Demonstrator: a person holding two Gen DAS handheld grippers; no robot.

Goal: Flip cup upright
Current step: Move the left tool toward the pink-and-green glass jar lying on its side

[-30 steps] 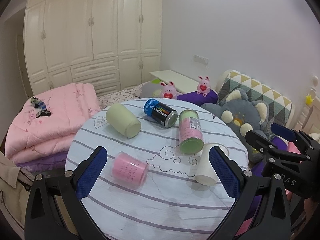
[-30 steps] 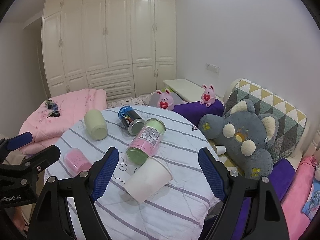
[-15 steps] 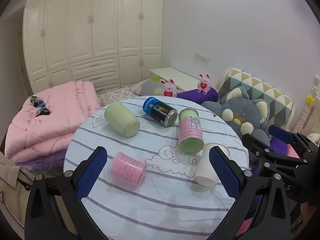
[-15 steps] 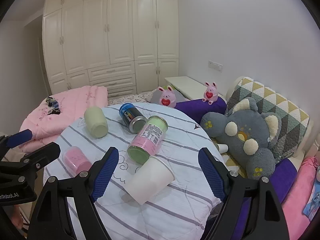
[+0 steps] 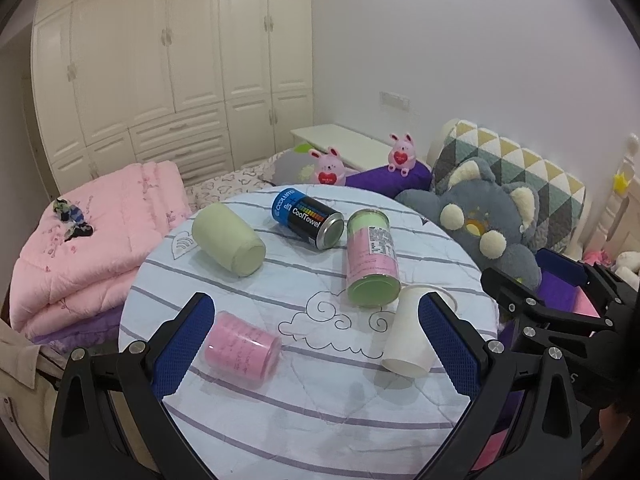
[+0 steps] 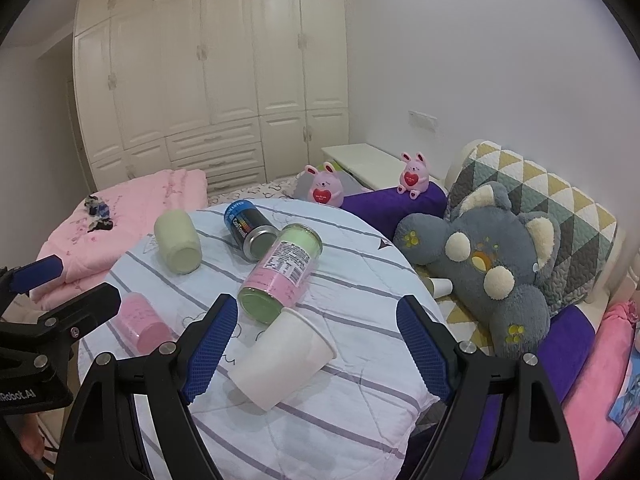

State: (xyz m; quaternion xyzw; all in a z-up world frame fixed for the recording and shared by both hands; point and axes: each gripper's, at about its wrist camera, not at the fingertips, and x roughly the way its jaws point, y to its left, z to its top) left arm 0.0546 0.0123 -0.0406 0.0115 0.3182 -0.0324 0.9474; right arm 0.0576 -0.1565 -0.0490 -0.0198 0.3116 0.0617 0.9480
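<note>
A white paper cup [image 6: 282, 354] lies on its side on the round striped table [image 6: 360, 396], mouth toward the far right; it also shows in the left wrist view [image 5: 414, 332]. My right gripper [image 6: 316, 346] is open and empty, hovering above and around that cup without touching it. My left gripper [image 5: 314, 346] is open and empty over the table's near side. A pink cup [image 5: 242, 350] lies on its side near the left gripper's left finger.
A pink-and-green jar [image 5: 372, 256], a black CoolTowel can [image 5: 308, 216] and a pale green cup [image 5: 228, 240] also lie on the table. A grey plush [image 6: 492, 256], pillows and a folded pink quilt [image 5: 92, 240] surround it. Another paper cup [image 6: 440, 286] lies beside the plush.
Both grippers have drawn slightly nearer and lower toward the table; the white cup sits a little more between the right gripper's fingers. Nothing on the table has moved.
</note>
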